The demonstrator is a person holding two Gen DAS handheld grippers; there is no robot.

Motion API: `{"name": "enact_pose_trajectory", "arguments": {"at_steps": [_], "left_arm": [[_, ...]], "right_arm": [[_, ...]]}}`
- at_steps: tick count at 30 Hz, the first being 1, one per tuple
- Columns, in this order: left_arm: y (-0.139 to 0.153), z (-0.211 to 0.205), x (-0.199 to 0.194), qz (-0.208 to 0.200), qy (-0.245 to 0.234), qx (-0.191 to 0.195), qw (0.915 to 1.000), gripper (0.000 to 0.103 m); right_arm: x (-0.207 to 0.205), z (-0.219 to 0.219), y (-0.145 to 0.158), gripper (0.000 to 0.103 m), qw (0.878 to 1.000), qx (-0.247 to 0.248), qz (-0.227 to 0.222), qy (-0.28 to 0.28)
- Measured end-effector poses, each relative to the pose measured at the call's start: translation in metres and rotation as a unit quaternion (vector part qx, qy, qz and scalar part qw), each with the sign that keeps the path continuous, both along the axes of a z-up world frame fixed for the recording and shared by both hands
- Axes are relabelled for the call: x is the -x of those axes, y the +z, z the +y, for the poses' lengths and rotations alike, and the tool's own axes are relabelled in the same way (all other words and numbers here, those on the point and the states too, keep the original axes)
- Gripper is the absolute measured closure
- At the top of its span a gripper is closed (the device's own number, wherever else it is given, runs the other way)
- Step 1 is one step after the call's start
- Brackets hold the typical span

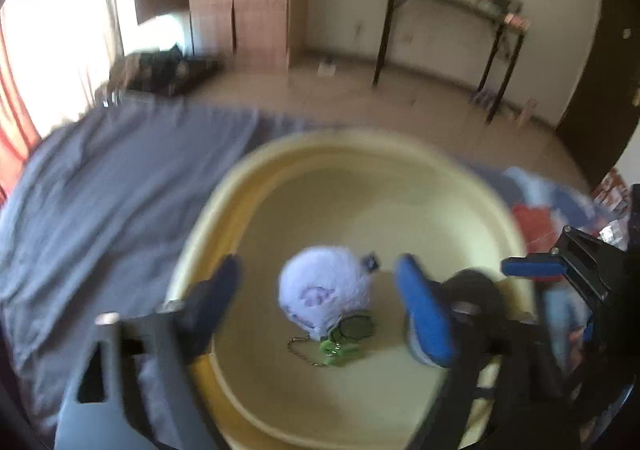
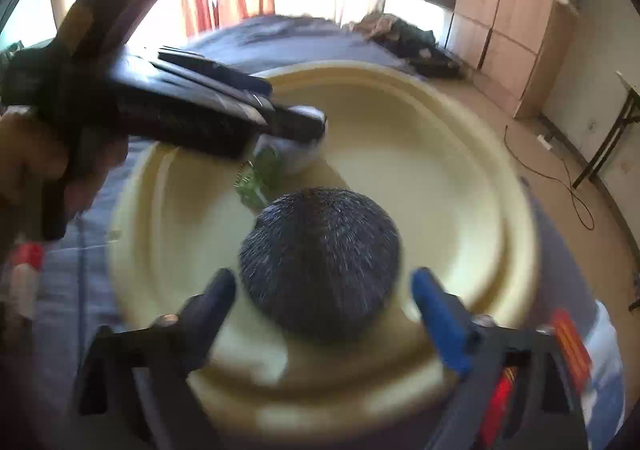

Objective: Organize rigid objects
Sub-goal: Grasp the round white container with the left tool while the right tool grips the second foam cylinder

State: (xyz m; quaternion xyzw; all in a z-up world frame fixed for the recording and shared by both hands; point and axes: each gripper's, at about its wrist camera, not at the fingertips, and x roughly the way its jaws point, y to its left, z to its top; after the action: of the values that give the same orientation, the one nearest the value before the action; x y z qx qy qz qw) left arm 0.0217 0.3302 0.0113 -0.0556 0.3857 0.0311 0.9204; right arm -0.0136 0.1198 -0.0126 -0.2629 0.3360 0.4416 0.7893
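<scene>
Fingers of both grippers gape wide, left gripper around lavender plush, right gripper around dark ball.

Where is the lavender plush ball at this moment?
In the left wrist view the lavender plush ball lies inside the yellow basin, between the open left gripper fingers, beside a green keychain.
</scene>
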Motion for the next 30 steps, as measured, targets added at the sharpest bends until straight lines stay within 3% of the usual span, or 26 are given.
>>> {"name": "enact_pose_trajectory", "arguments": {"at_steps": [3, 5, 8, 11, 15, 19, 21, 26, 30], "left_arm": [[0.033, -0.025, 0.015, -0.041, -0.016, 0.005, 0.9990, 0.000], [0.045, -0.049, 0.018, -0.059, -0.041, 0.015, 0.9973, 0.000], [0.051, -0.103, 0.013, -0.065, -0.091, 0.013, 0.9936, 0.000], [0.040, -0.161, -0.001, -0.041, -0.153, -0.001, 0.9873, 0.000], [0.012, -0.228, -0.028, 0.007, -0.201, 0.003, 0.9796, 0.000], [-0.003, -0.279, -0.039, 0.013, -0.241, -0.011, 0.9703, 0.000], [-0.010, -0.300, -0.047, 0.018, -0.270, -0.005, 0.9627, 0.000], [-0.025, -0.333, -0.065, 0.036, -0.293, -0.052, 0.9540, 0.000], [-0.035, -0.338, -0.071, 0.039, -0.293, -0.068, 0.9528, 0.000]], "right_arm": [[0.011, -0.052, 0.039, 0.000, 0.998, -0.054, -0.022, -0.040], [0.013, -0.111, 0.078, 0.000, 0.988, -0.118, -0.035, -0.091], [0.024, -0.208, 0.125, 0.000, 0.968, -0.172, -0.070, -0.169], [0.045, -0.304, 0.146, 0.000, 0.945, -0.178, -0.111, -0.250], [0.071, -0.402, 0.124, 0.000, 0.916, -0.148, -0.109, -0.358], [0.077, -0.454, 0.083, 0.000, 0.899, -0.136, -0.068, -0.412], [0.072, -0.463, 0.070, 0.000, 0.896, -0.133, -0.054, -0.421], [0.054, -0.471, 0.047, 0.000, 0.892, -0.142, -0.027, -0.429], [0.054, -0.465, 0.046, 0.000, 0.906, -0.133, -0.042, -0.399]]}}
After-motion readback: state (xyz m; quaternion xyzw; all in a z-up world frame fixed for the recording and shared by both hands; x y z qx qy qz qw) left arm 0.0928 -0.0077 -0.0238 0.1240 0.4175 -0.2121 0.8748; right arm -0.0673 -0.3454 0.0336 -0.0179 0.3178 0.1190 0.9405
